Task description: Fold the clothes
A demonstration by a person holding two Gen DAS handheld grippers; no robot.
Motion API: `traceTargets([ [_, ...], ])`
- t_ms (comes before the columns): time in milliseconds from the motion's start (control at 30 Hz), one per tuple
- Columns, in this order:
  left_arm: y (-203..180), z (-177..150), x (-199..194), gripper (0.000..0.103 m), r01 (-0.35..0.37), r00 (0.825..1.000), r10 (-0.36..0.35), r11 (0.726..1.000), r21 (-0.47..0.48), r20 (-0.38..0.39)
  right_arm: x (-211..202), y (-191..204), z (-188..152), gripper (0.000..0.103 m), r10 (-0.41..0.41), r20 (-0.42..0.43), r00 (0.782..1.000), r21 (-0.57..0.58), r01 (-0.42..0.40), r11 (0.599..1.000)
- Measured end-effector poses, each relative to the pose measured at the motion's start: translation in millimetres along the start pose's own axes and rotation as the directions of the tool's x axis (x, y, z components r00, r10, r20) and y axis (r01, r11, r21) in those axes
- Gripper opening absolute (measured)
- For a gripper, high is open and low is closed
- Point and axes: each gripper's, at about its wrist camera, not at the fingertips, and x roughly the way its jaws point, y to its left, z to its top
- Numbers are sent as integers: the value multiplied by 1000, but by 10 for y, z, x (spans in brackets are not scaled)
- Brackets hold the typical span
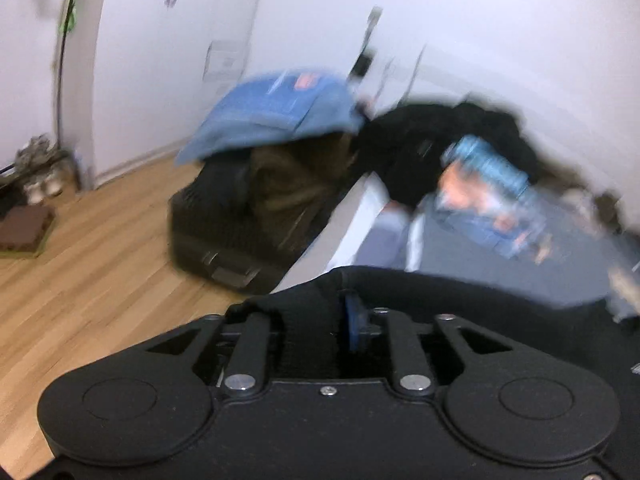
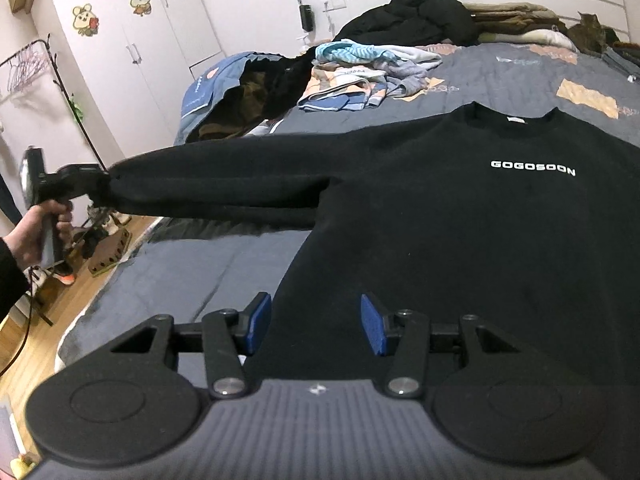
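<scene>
where "gogosoon" marks sweatshirt [image 2: 460,216], left tongs [image 2: 102,184] gripping cuff [image 2: 116,194]

Black sweatshirt [image 2: 460,216], chest: "GOGOSOON" in white capitals. Other print on the crumpled clothes pile [image 2: 352,76] and blue bag [image 2: 204,88]: illegible

The left gripper [image 2: 105,186], held in a bare hand [image 2: 38,236] with a dark sleeve, is clamped on black cloth; the right gripper [image 2: 316,326] stands with jaws spread apart.

Black sweatshirt [image 2: 440,216] with white lettering [image 2: 533,168] on a grey-blue bedspread [image 2: 192,276].
</scene>
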Motion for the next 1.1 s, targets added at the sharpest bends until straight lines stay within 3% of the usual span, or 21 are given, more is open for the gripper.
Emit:
traceTargets([
  [33, -10, -39, 94, 56, -63, 996, 63, 998, 17, -61, -7, -4, -2, 49, 3, 1, 1000, 2, -3, 1000],
  [67, 11, -105, 156, 62, -125, 985, 127, 992, 28, -117, -14, -8, -5, 49, 5, 2, 1000, 3, -5, 1000],
  [167, 196, -274, 82, 62, -220, 968, 221, 975, 25, -119, -36, -20, -12, 49, 13, 4, 1000, 9, -13, 1000],
  [233, 403, -338, -101, 62, -236, 969, 230, 969, -71, -88, -50, -28, -17, 49, 18, 6, 1000, 12, -18, 1000],
  [267, 488, -377, -205, 62, -218, 975, 210, 968, -125, -73, -58, -32, -20, 49, 20, 7, 1000, 14, -21, 1000],
  [333, 507, -481, -383, 62, -115, 993, 105, 977, -179, -62, -72, -40, -25, 49, 26, 9, 1000, 17, -26, 1000],
  [400, 219, -621, -497, 62, -22, 998, 14, 993, -120, -62, -86, -49, -30, 49, 31, 10, 999, 21, -31, 999],
  [500, -251, -817, -559, 62, 106, 990, -111, 992, -70, -84, -125, -45, -33, 49, 38, 16, 999, 27, -39, 999],
  [600, -761, -991, -476, 62, 216, 967, -225, 973, -77, -122, -190, -51, -44, 49, 32, 26, 999, 30, -33, 999],
  [733, -1364, -1204, -262, 61, 359, 907, -382, 922, -145, -177, -326, -102, -63, 49, 16, 37, 999, 35, -17, 999],
  [900, -1969, -1311, 94, 58, 399, 868, -442, 892, -212, -226, -432, -227, -71, 49, 1, 43, 999, 60, -3, 998],
  [1033, -2335, -1388, 406, 35, 409, 837, -484, 863, -297, -256, -491, -325, -75, 49, -9, 47, 999, 77, 5, 997],
  [1100, -2357, -1427, 583, 35, 380, 834, -487, 847, -373, -257, -513, -376, -81, 49, -13, 47, 999, 86, 9, 996],
])
